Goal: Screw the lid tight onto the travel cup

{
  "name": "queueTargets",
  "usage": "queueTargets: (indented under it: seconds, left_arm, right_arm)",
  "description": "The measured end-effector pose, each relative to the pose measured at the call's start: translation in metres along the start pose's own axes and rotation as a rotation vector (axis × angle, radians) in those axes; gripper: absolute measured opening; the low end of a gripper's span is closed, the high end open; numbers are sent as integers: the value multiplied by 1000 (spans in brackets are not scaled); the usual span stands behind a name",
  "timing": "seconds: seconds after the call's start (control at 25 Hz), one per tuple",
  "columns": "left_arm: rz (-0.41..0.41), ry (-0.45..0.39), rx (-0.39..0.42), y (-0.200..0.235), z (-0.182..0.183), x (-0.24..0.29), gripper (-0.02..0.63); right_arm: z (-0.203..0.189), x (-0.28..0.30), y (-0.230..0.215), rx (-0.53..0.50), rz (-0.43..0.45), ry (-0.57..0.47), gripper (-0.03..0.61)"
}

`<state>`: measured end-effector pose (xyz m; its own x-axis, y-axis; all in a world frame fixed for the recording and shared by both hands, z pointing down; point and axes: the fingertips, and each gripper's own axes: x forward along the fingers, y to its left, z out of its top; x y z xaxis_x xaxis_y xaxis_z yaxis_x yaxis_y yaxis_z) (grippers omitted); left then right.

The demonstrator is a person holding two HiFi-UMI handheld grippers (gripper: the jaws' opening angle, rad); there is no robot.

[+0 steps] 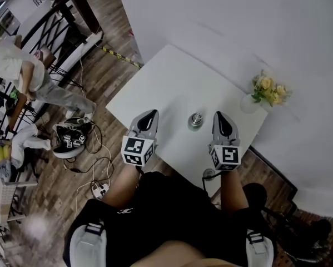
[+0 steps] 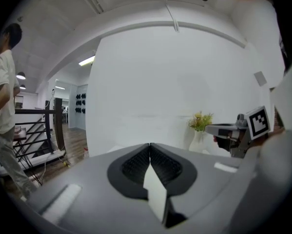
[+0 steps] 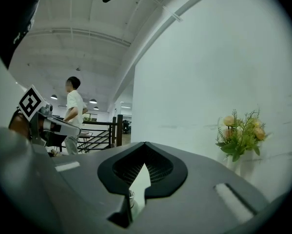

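The travel cup [image 1: 195, 119], small and metallic with a shiny round top, stands on the white table [image 1: 172, 82] near its front edge. My left gripper [image 1: 153, 112] hangs to the left of the cup and my right gripper [image 1: 219, 115] to its right; neither touches it. Both are shut with nothing between the jaws. In the left gripper view the shut jaws [image 2: 149, 145] meet in a line, and the right gripper [image 2: 232, 129] shows beyond them. In the right gripper view a sliver of the cup [image 3: 131, 200] shows low behind the shut jaws [image 3: 145, 144].
A white vase of yellow flowers [image 1: 268, 91] stands at the table's far right corner by the wall. On the wooden floor to the left are cables, a black device [image 1: 71, 138] and a railing [image 1: 55, 32]. A person [image 1: 21, 71] in white stands there.
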<state>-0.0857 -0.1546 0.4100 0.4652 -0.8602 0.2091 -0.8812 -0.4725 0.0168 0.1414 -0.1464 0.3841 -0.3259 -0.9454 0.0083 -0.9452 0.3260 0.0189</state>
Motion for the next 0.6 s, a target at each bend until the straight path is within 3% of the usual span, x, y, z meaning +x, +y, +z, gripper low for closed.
queueTargets:
  seconds: [0.36,0.6]
  left_arm:
    - [-187,2,18,18,-9,32,57]
    - [-334,44,33,4,-37,51,62]
  right_arm:
    - [-18,16,-22,7,-74,76,-2]
    - [-50,17,-28,-5,34,152,-2]
